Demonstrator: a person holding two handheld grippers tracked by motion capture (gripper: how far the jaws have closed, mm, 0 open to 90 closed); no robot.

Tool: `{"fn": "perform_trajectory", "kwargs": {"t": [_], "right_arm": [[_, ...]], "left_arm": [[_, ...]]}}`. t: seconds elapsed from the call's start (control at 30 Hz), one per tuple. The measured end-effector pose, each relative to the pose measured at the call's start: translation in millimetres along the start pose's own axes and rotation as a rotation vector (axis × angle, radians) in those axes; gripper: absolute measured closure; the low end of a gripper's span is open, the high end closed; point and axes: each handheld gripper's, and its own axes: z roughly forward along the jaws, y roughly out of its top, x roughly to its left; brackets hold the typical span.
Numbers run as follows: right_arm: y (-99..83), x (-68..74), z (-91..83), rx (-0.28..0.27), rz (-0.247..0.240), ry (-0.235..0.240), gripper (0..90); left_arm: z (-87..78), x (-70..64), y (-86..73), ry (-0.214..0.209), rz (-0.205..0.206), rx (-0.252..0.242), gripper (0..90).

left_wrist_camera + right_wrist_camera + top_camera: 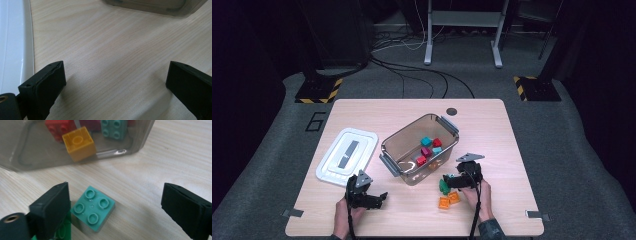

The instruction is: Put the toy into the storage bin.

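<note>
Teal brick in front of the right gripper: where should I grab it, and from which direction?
Judging by its pose, come straight down on the teal brick and pinch two opposite flat side walls, below the studs. It lies studs-up on the table, between the open right gripper jaws, tight against a green brick at the left jaw.

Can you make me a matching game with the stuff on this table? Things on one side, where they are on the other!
Things:
1. white lid
2. yellow brick
3. teal brick
4. orange bricks

Places:
A. between the right gripper's open jaws
B. flat on the table, left of the clear bin
C. inside the bin
D. on the table, near the right hand

Pairs: 1-B, 2-C, 3-A, 4-D
</note>
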Motion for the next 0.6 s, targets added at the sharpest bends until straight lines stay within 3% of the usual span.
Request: {"fn": "perform_trajectory", "kwargs": {"t": [0.13, 0.4, 0.43, 0.6], "right_arm": [[-2.5, -1.3, -0.9, -0.004, 0.025, -0.007, 13.0], [-5.3, -7.6, -8.2, -0.006, 0.026, -0.044, 14.0], [-5.6, -7.2, -9.4, -0.007, 0.053, -0.039, 13.8], [-6.0, -5.4, -8.7, -0.03, 0.041, -0.008, 9.6]], "left_arm": [[0.0, -0.1, 0.0, 0.0, 0.0, 0.0, 2.4], [0.0, -0.1, 0.0, 0.0, 0.0, 0.0, 2.4], [0.0, -0.1, 0.0, 0.0, 0.0, 0.0, 2.4], [0.0, 0.0, 0.0, 0.0, 0.0, 0.0, 2.4]]}}
